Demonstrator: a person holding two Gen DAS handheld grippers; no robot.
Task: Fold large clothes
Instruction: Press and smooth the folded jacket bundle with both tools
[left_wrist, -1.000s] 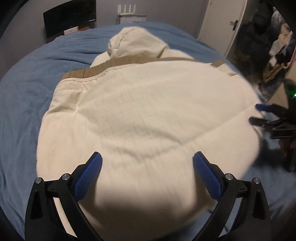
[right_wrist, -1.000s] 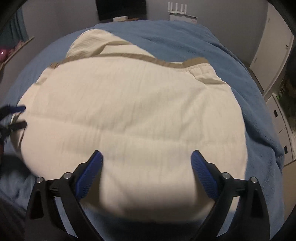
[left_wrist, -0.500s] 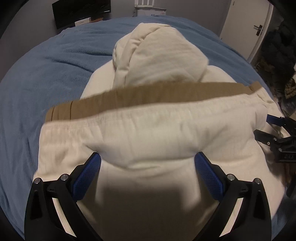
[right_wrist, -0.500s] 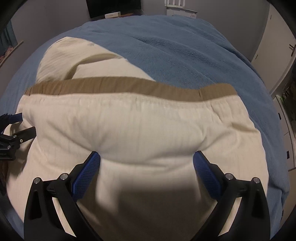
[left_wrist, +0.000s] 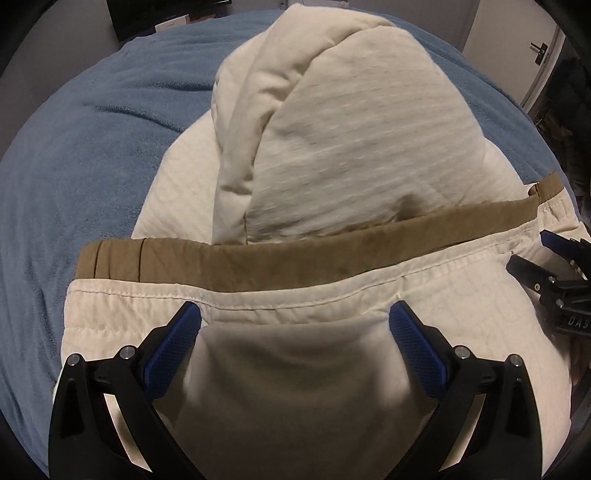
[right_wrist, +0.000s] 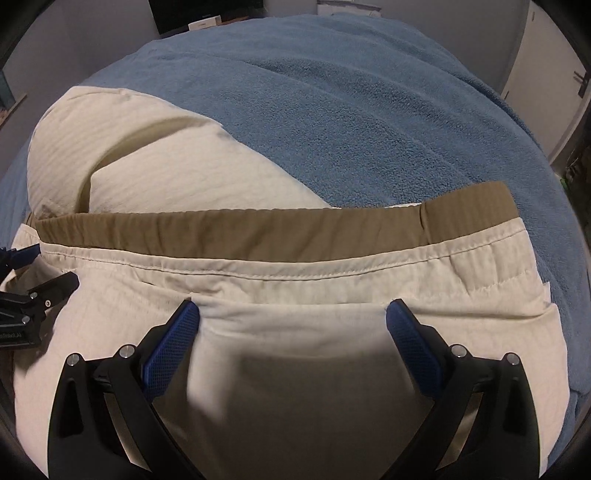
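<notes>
Spreading across a blue bed, a soft, bulky cream hooded jacket lies under both grippers' parted fingers; grasp near its tan-lined hem.

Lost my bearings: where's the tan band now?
The tan band runs across both wrist views just beyond the open jaws, edging the cream garment, with the hood behind it.

The jacket lies on the blanket, its hem band folded across just before the hood, with the 2 grippers side by side over the near fold, left gripper left of right gripper.
</notes>
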